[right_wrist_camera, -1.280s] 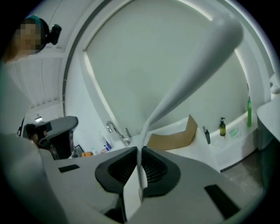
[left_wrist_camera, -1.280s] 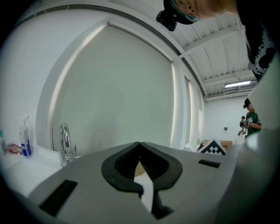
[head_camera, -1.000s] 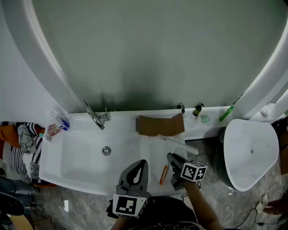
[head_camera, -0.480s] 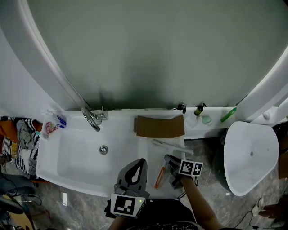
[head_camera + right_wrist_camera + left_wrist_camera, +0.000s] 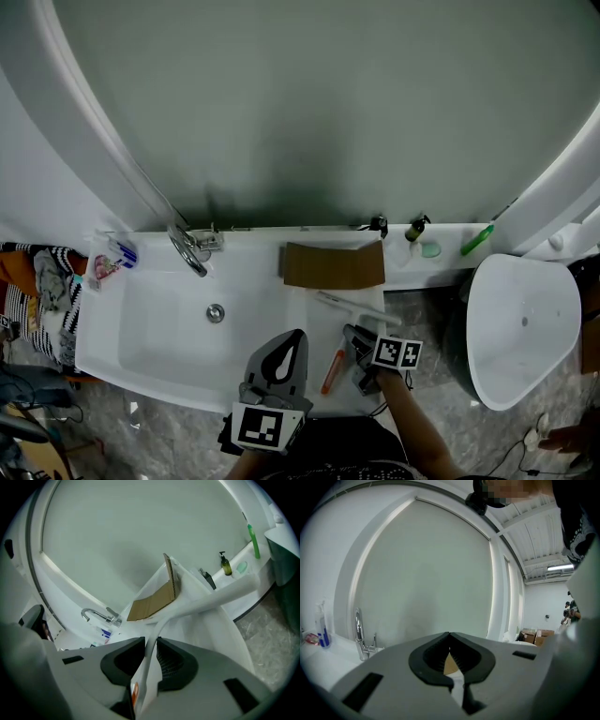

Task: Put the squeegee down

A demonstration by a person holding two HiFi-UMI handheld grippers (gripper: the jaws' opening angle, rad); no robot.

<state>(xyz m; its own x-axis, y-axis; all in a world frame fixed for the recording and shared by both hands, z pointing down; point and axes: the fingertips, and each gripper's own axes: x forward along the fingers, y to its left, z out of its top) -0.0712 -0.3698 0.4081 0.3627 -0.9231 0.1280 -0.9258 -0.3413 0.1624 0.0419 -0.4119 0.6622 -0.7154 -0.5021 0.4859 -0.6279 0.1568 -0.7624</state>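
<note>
While its jaws ease apart, the right claw (image 5: 151, 641) sits low over the front right corner of the worktop (image 5: 302, 314). The white handle of the squeegee (image 5: 150, 660) runs between its pads, which lie close against both sides of it. Just to the left, over the front edge, the left claw (image 5: 449, 634) is closed tip to tip with nothing in it. An orange stick (image 5: 331, 370) lies on the worktop between the two claws, near the front edge.

From the right claw the squeegee reaches toward the back, and its long blade rests crosswise on the worktop near the right edge, to the right of the basin (image 5: 150, 328) and short of the cardboard (image 5: 333, 265). That brown piece lies at the back edge, about midway along. A chrome tap (image 5: 187, 248) stands at the back left, above the basin. On the ledge to the right of the cardboard stand a small dark bottle (image 5: 412, 228) and a green tube (image 5: 473, 239). Behind everything rises a grey arched panel (image 5: 309, 103).
</note>
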